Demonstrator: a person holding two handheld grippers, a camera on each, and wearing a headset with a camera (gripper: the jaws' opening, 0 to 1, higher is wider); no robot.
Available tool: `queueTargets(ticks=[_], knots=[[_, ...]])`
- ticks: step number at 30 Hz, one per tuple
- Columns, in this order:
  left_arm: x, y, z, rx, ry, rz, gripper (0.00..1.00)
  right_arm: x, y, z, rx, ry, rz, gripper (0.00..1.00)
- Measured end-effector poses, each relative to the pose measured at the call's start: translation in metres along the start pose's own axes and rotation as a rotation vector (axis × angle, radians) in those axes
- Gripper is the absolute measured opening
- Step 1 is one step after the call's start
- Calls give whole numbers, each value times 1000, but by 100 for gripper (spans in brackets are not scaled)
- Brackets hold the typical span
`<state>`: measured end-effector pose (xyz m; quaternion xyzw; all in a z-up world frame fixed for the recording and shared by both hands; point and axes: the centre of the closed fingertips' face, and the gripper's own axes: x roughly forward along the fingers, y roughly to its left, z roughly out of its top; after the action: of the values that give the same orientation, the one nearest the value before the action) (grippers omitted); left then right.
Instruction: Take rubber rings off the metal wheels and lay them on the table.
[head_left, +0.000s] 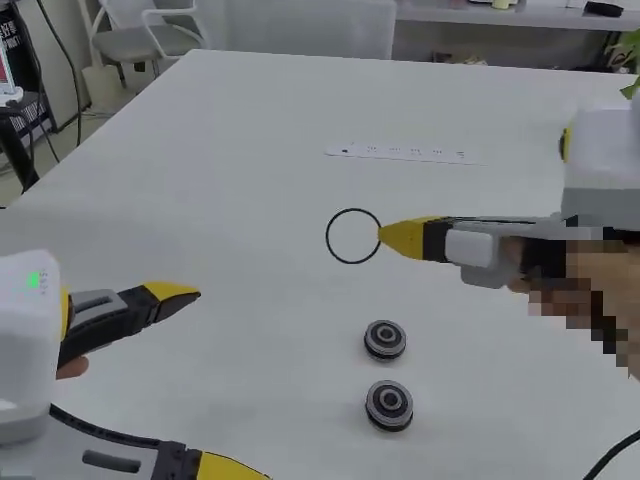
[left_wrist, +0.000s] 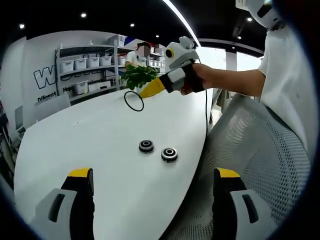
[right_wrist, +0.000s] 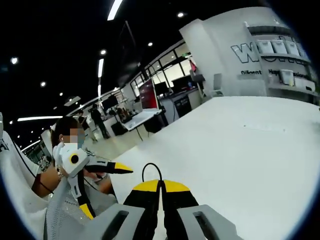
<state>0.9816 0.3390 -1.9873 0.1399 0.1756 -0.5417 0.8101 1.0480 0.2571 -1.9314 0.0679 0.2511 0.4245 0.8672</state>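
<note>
Ring (head_left: 327, 236) is up at the right gripper (head_left: 383, 236). The yellow tips are pressed together on its near edge, and the thin black loop sticks out beyond them over the white table (head_left: 230, 130). From the head view I can't tell whether the loop touches the tabletop.

In the right gripper view the jaws are closed tight, and the ring (right_wrist: 151, 164) arcs up from the seam between them.

Closer to the person, two wheels sit on the table. One wheel (head_left: 385, 340) is just short of the ring, and the other wheel (head_left: 389, 405) is right behind it; they are near each other but apart. Both are round, dark-rimmed and lying flat.

Left gripper (head_left: 230, 385) hangs at the lower left, well away from the wheels. Its jaws are spread wide with nothing between them. Its own view confirms the gap, with the wheels, the ring (left_wrist: 125, 100) and the right gripper (left_wrist: 142, 94) in front of it.

Farther back on the table lies a white power strip (head_left: 400, 152).
</note>
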Motion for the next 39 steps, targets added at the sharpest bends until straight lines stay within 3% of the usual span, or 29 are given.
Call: queueTargets(ticks=[5, 8, 17, 27, 39], knots=[[0, 1, -1, 1, 3, 4, 99, 16, 9, -14, -36, 68, 14, 0], [0, 1, -2, -1, 5, 4, 99, 30, 11, -38, -56, 132, 20, 0], [0, 2, -5, -3, 16, 6, 99, 35, 7, -91, -12, 256, 36, 0], [0, 3, -5, 1, 23, 13, 99, 38, -1, -116, -38, 353, 15, 0], [0, 3, -8, 6, 44, 15, 99, 40, -10, -135, -46, 420, -2, 0]])
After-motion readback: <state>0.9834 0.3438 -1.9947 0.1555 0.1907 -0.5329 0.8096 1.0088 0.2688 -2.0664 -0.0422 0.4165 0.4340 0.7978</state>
